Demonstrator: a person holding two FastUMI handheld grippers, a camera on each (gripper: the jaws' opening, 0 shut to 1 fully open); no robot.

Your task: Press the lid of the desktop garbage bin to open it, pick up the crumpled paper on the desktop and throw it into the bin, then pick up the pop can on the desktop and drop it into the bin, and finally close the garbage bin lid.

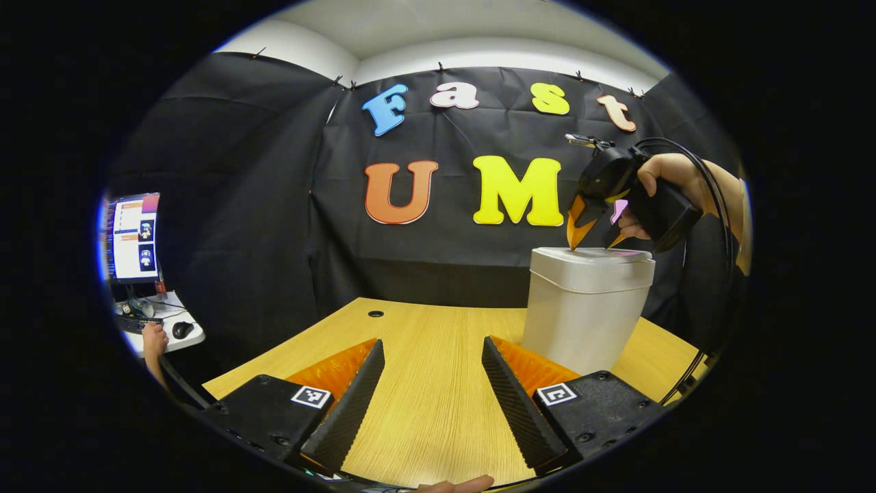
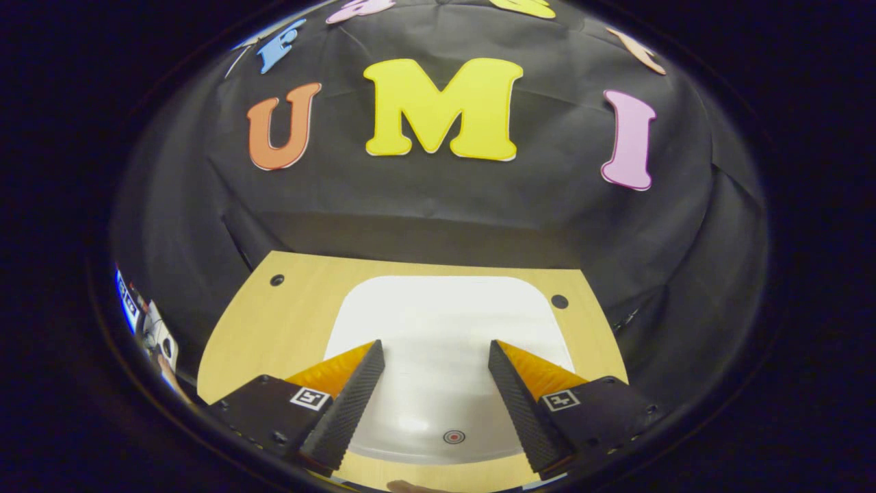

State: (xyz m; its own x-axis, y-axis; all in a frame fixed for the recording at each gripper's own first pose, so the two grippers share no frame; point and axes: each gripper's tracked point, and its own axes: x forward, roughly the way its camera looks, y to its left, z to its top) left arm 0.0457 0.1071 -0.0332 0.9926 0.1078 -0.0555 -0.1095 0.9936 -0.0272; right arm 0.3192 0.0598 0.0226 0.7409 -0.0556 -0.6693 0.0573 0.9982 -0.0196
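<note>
Left gripper view: one garbage bin stands upright at right of centre on the wooden desk, its long axis vertical, lid closed and facing up. Above it, at upper right, the right gripper points down, held in a hand; one fingertip touches or nearly touches the lid top, and its fingers stand apart with nothing between them. At the bottom of the frame the left gripper is spread wide over bare desk, holding nothing. One monitor sits at the left edge.

Right gripper view: looking down on the one lid, lower centre, a small round mark near its close edge. The right gripper is open above the lid, gripping nothing. Two holes show in the desk.
</note>
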